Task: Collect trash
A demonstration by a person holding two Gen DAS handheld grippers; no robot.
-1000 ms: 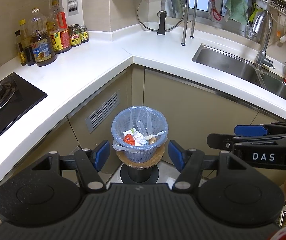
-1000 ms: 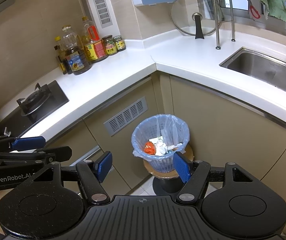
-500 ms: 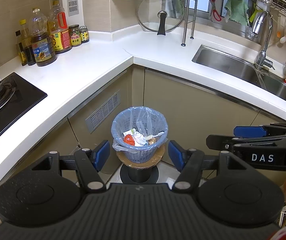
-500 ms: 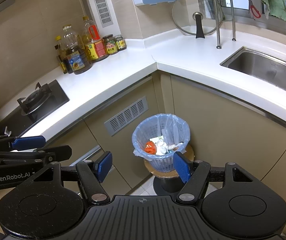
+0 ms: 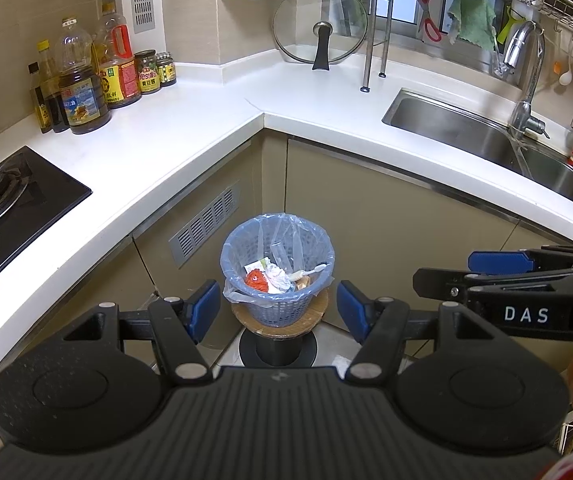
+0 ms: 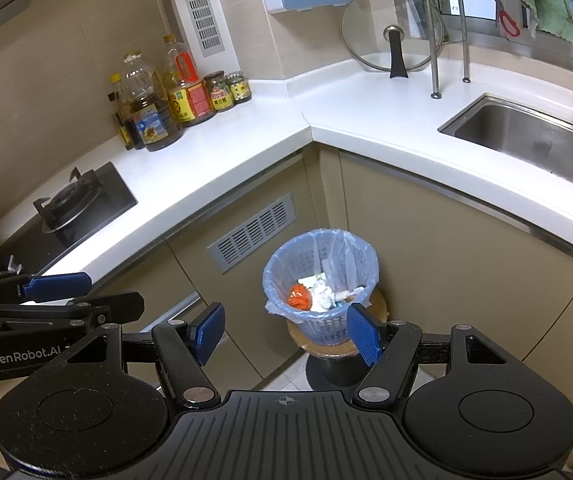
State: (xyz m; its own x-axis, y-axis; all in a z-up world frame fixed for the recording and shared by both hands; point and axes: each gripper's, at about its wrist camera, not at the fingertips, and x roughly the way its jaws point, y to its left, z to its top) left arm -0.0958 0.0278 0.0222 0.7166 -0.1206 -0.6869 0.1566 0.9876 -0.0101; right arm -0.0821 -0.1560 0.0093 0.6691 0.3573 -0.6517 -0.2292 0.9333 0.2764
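A blue mesh trash basket (image 5: 277,304) lined with a clear bag stands on a round stool in the counter's corner; it also shows in the right wrist view (image 6: 322,324). Inside lie an orange wrapper (image 5: 255,280), crumpled white paper (image 5: 276,276) and other scraps. My left gripper (image 5: 278,316) is open and empty, held high above the basket. My right gripper (image 6: 286,334) is open and empty, also above the basket. Each gripper shows at the edge of the other's view.
A white L-shaped counter (image 5: 190,132) wraps round the basket. A gas hob (image 5: 2,200) is at the left, oil bottles (image 5: 82,92) and jars at the back, a glass lid (image 5: 320,28) in the corner, a steel sink (image 5: 470,132) with tap at the right.
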